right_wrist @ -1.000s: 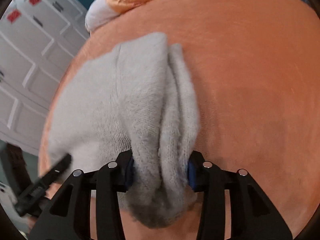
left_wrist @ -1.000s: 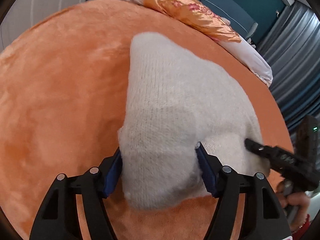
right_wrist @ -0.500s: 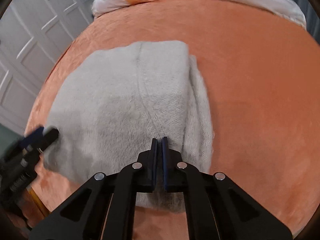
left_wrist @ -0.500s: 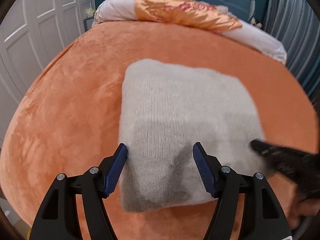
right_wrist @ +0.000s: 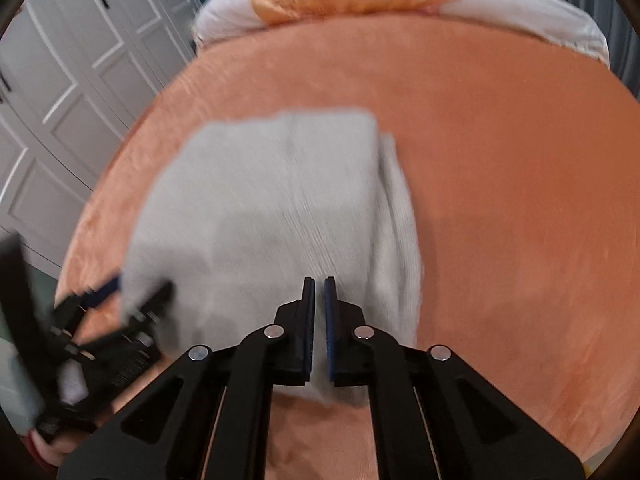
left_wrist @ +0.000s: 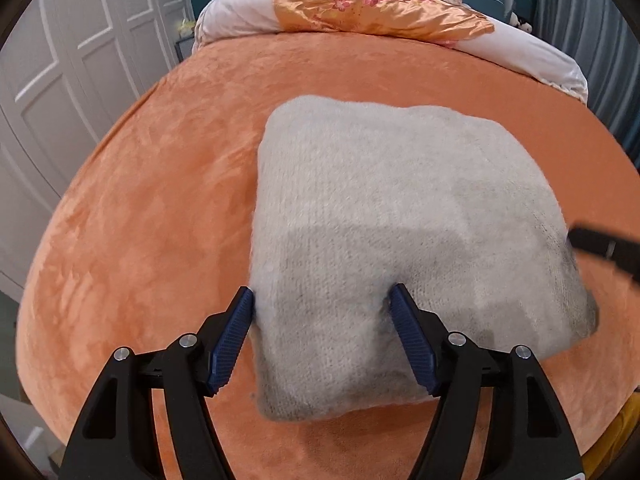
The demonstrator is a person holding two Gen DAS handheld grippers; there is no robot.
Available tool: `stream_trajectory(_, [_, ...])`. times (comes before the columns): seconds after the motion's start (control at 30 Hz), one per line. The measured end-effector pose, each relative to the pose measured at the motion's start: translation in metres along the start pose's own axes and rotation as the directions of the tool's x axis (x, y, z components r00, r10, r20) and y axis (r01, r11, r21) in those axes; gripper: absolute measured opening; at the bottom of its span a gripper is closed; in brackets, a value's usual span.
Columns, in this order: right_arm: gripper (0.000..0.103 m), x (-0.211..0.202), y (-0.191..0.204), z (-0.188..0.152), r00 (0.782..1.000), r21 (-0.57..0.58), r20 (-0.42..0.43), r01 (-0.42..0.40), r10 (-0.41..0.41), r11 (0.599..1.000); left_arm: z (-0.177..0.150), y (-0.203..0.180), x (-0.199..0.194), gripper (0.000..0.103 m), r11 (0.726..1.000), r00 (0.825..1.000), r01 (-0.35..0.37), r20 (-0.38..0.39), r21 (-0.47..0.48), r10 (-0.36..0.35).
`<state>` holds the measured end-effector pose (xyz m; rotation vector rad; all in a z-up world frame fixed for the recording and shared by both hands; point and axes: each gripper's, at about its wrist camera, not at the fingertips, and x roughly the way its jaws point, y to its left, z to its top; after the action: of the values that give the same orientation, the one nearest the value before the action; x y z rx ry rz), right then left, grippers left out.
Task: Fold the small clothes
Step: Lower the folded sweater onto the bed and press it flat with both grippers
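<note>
A folded grey knit sweater (left_wrist: pixel 380 208) lies flat on the orange bed cover (left_wrist: pixel 140 220). My left gripper (left_wrist: pixel 320 304) hovers over its near left corner with the jaws opening; the corner lies between the blue pads (left_wrist: pixel 230 344), which no longer squeeze it. In the right wrist view the sweater (right_wrist: pixel 272 200) shows a folded layer along its right side. My right gripper (right_wrist: pixel 319 284) is shut just above its near edge, with nothing clamped. Its tip (left_wrist: pixel 600 244) enters the left view at the right. The left gripper (right_wrist: pixel 132 300) is a blur at the lower left.
A white bolster with an orange floral cover (left_wrist: pixel 380 8) lies along the head of the bed. White wardrobe doors (left_wrist: pixel 60 60) stand to the left, grey curtains (left_wrist: pixel 592 40) to the right. Bare orange cover (right_wrist: pixel 500 200) spreads around the sweater.
My right gripper let go of the sweater's fold, shut and rose. My left gripper loosened its hold on the corner; the sweater settled flat. Both cameras tilted up and rolled.
</note>
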<state>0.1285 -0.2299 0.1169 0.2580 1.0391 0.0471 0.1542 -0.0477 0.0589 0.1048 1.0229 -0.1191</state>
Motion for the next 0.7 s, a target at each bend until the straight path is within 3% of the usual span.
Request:
stream_trajectory(0.1, [0.004, 0.017, -0.005, 0.022, 1.0, 0.011, -0.008, 0.019, -0.019, 1.0, 0.0, 0.003, 0.002, 0.071, 1.0, 1.0, 0.007, -0.006, -0.019, -0.007])
stream_trajectory(0.23, [0.0, 0.089, -0.02, 0.029, 0.987, 0.029, -0.141, 0.087, -0.082, 0.996, 0.0, 0.001, 0.005, 0.073, 1.0, 1.0, 0.01, -0.009, -0.011, -0.01])
stream_trajectory(0.3, [0.0, 0.093, -0.017, 0.033, 0.987, 0.016, -0.132, 0.099, -0.096, 0.995, 0.001, 0.003, 0.008, 0.074, 0.999, 1.0, 0.022, -0.02, -0.023, -0.022])
stream_trajectory(0.4, [0.004, 0.064, -0.008, 0.037, 0.993, 0.016, -0.082, 0.088, -0.087, 0.996, 0.002, 0.006, 0.003, 0.074, 0.999, 0.999, 0.032, -0.024, -0.034, -0.032])
stream_trajectory(0.5, [0.005, 0.019, 0.002, 0.015, 0.998, 0.009, 0.002, 0.057, -0.057, 0.998, -0.007, 0.008, -0.013, 0.073, 0.998, 0.999, 0.036, -0.005, -0.042, -0.036])
stream_trajectory(0.7, [0.005, -0.018, -0.012, -0.078, 0.999, 0.049, -0.009, 0.042, -0.042, 0.998, -0.051, 0.001, -0.044, 0.078, 0.999, 1.0, 0.019, 0.019, -0.048, -0.018])
